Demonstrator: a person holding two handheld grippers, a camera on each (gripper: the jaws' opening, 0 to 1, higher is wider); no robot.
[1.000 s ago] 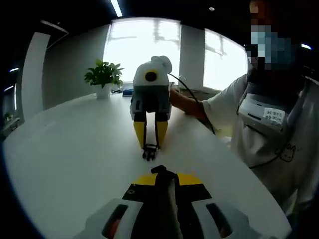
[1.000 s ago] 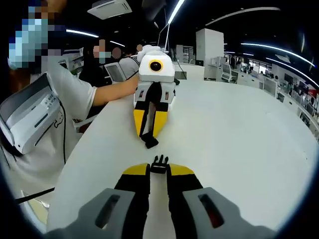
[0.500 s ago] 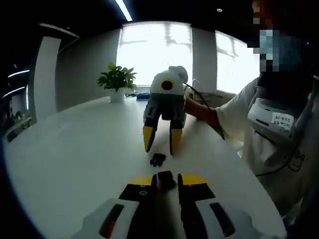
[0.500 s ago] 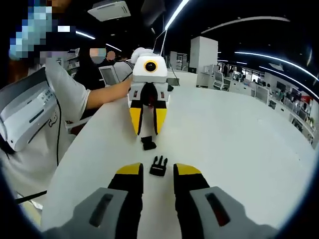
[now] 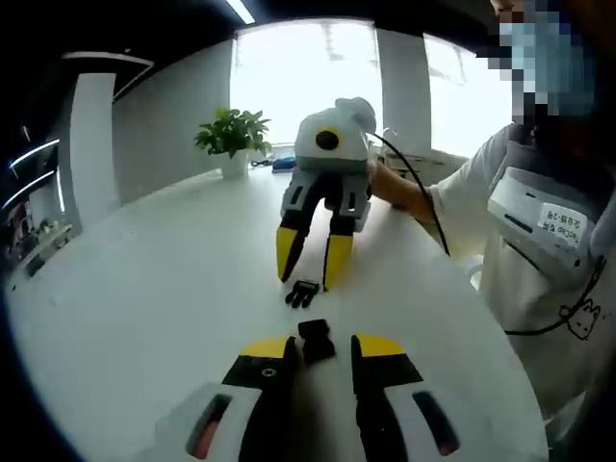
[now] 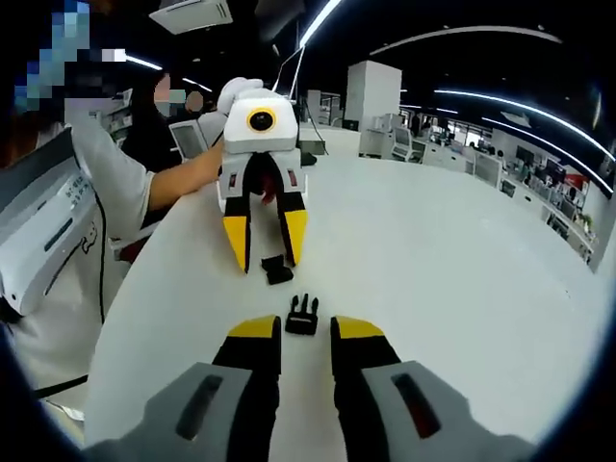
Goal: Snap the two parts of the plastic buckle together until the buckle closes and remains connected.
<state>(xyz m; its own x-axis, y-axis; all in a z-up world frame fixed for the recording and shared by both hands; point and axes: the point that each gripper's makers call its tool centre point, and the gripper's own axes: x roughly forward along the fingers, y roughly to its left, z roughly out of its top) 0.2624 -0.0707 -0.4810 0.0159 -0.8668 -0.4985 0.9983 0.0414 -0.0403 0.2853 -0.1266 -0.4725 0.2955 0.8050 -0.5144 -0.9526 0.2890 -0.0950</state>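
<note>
Each tool (image 5: 310, 268) (image 6: 265, 245) has yellow-tipped black jaws under a grey-white housing.

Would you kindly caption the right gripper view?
Two open grippers face each other over separated buckle halves on a white table.

Two black buckle parts on one white table (image 5: 135, 279): pronged piece (image 5: 302, 293) and socket piece (image 5: 317, 341). Two yellow-tipped grippers: left gripper (image 5: 317, 348), right gripper (image 6: 298, 329). One potted plant (image 5: 233, 141). Two people, one in a white shirt (image 5: 539, 250), another seated behind (image 6: 166, 120).
</note>
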